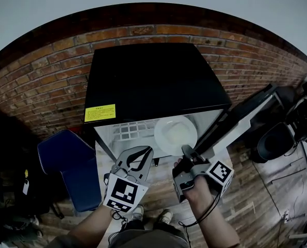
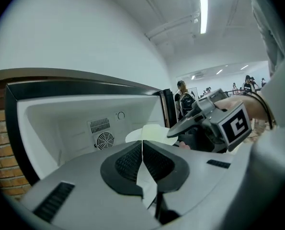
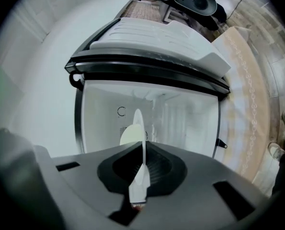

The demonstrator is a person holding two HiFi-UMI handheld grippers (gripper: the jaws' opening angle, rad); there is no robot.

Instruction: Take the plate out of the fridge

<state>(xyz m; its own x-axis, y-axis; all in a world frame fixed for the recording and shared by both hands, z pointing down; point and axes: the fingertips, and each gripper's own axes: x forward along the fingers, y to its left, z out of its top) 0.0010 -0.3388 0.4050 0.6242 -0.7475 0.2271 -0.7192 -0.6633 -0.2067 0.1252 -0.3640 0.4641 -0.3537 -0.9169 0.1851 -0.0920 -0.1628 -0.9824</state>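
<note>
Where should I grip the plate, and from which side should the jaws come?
Grip the plate by its near rim, coming in through the open front of the fridge. The plate lies flat, so only its thin edge fits between jaws. The right gripper is shut there.

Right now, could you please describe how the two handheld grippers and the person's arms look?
Both are grey plastic. The left gripper has looped, scissor-like jaws with black ribbed pads, and the right gripper looks alike. Each carries a white cube with black square markers. A thin black cable runs from the right one. The forearms show no sleeves.
</note>
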